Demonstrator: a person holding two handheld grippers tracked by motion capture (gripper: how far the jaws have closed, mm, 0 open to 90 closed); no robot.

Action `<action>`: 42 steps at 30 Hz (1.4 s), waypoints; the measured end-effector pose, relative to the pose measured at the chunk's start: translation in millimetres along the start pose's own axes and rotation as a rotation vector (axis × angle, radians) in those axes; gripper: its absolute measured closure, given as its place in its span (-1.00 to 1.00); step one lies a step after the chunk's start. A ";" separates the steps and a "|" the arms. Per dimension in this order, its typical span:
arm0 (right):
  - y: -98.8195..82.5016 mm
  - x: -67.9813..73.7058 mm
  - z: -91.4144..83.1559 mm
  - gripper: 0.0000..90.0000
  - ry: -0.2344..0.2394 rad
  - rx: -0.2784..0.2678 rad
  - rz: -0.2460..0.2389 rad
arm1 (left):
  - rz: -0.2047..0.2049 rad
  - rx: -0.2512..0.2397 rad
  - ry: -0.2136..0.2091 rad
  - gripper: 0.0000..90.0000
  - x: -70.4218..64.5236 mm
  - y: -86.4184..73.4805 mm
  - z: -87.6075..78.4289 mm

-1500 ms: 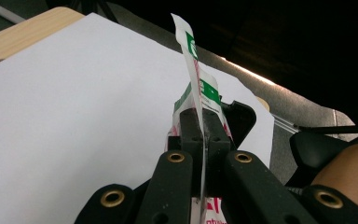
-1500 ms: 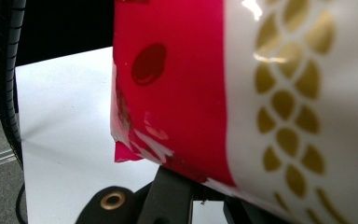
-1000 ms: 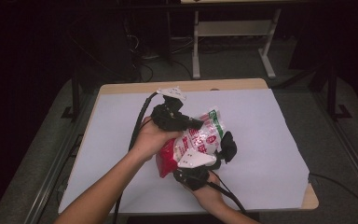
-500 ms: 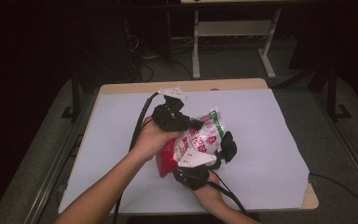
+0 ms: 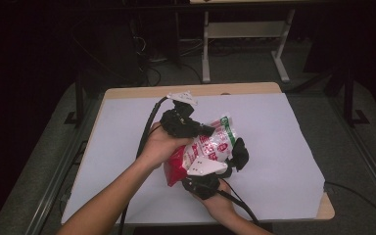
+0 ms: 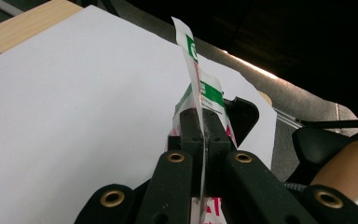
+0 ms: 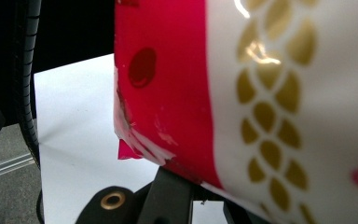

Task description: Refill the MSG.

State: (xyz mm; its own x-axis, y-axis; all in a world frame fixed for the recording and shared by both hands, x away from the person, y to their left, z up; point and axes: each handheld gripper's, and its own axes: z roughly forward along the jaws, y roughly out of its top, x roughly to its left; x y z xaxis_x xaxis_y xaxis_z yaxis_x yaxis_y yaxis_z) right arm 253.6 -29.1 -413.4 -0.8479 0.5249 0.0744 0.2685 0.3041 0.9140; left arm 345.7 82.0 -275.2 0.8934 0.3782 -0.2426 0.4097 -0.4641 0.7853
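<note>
A: Red, white and green plastic: the bag (image 5: 203, 149) is held above the middle of the white sheet (image 5: 284, 156) that covers the wooden table (image 5: 245, 89). What holds it?

B: Two tools. The left gripper (image 5: 206, 130) has its jaws pressed together on the bag's thin upper edge; in the left gripper view the film (image 6: 193, 84) rises straight out from between the black jaws. The right gripper (image 5: 239, 155) grips the bag from the near side; its own view shows the red and white film (image 7: 242, 88) lying right over the jaws, pinched.

A: What stands around it?

B: A black cable (image 5: 149, 129) trails from the left gripper across the sheet toward the near edge. Beyond the far edge of the table stands a pale metal frame (image 5: 245, 34) on a dark floor, with loose cords beside it. A rail (image 5: 54, 191) runs along the table's left side.

A: Room to move?

B: The sheet is bare to the left, right and far side of the bag. The person's forearms cross the near edge.

A: Any writing?

B: Red characters on a white panel and a green band at the top; too small and creased to read. Gold leaf-like marks run down the white part in the right gripper view.
</note>
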 end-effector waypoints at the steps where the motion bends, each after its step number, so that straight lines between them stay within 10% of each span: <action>1: 0.0 0.0 0.1 1.00 0.001 0.000 0.001 | -0.001 0.000 0.000 1.00 0.0 0.0 0.2; 42: -0.5 -1.2 0.8 1.00 0.018 -0.005 0.020 | 0.007 0.016 -0.002 1.00 -2.5 2.1 6.5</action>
State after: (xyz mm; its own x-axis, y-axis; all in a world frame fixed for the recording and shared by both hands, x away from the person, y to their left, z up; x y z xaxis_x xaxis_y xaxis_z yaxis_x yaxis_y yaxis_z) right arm 254.9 -29.2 -414.3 -0.8505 0.5165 0.0995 0.2831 0.2901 0.9142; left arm 345.5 74.9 -276.7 0.8967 0.3733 -0.2378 0.4059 -0.4793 0.7782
